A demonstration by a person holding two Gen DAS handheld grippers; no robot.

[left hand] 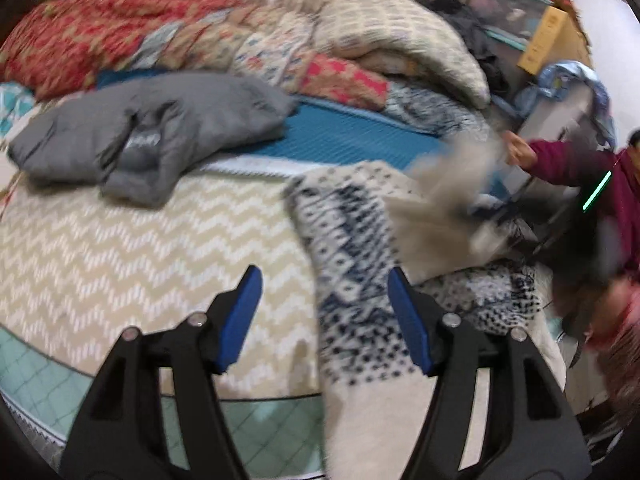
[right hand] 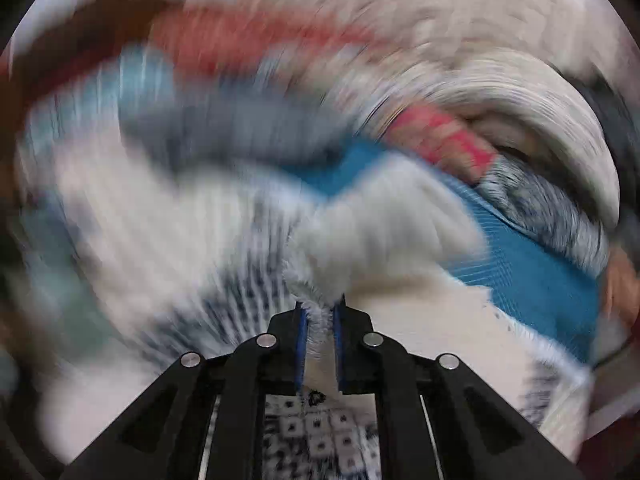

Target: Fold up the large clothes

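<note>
Patterned sweater [left hand: 352, 240] clamped in right gripper [right hand: 320, 312]; left gripper [left hand: 324, 280] apart, one grey garment [left hand: 152, 128]

Sweater [left hand: 352, 240] on bedspread [left hand: 140, 240], folded jacket [left hand: 152, 128] behind-left; quilts [left hand: 240, 40] heaped beyond

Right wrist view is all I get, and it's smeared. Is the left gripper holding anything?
Observer: No. The left gripper is open, above the patterned sweater, with nothing between its fingers.
Operator: Any other clothes on the bed?
Observer: A grey garment lies bunched toward the far left, apart from the sweater.
Operator: Does my right gripper have cloth?
Observer: Yes. The right gripper is shut on a fuzzy white edge of the sweater.
</note>
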